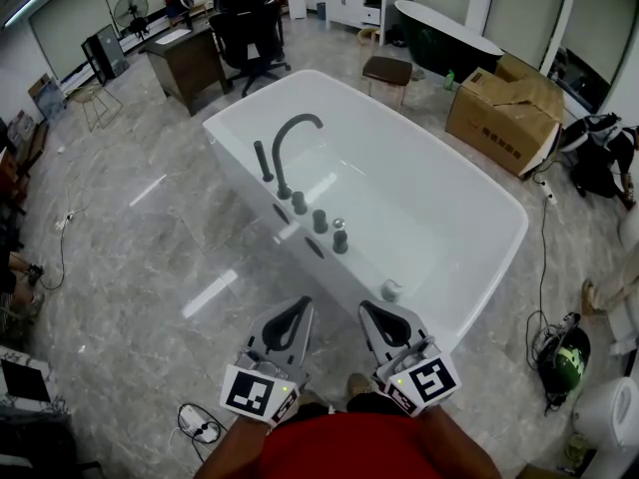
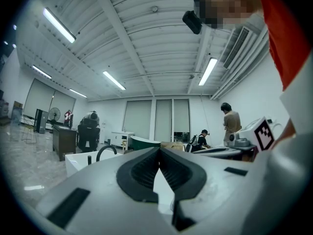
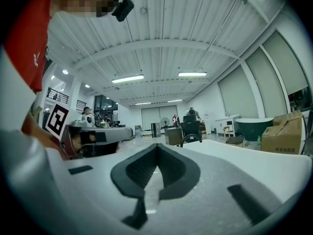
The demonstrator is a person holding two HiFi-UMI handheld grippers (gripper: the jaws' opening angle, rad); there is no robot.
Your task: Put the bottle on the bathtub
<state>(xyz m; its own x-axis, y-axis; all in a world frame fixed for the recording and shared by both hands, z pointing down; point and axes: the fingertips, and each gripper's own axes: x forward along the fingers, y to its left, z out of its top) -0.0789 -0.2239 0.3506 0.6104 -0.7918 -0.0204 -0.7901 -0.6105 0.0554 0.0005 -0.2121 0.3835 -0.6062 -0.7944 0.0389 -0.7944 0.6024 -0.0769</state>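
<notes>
Left gripper point(image 1: 303, 303) and right gripper point(image 1: 367, 307) are fully closed and empty, held near the torso, apparently idle. Bathtub point(image 1: 255, 98) stands ahead.

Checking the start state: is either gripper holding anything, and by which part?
Nothing is held: the left gripper and right gripper both have jaws together, empty.

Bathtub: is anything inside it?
The bathtub looks empty: only a bare white basin shows. The faucet on its rim covers part of the near inner wall.
</notes>
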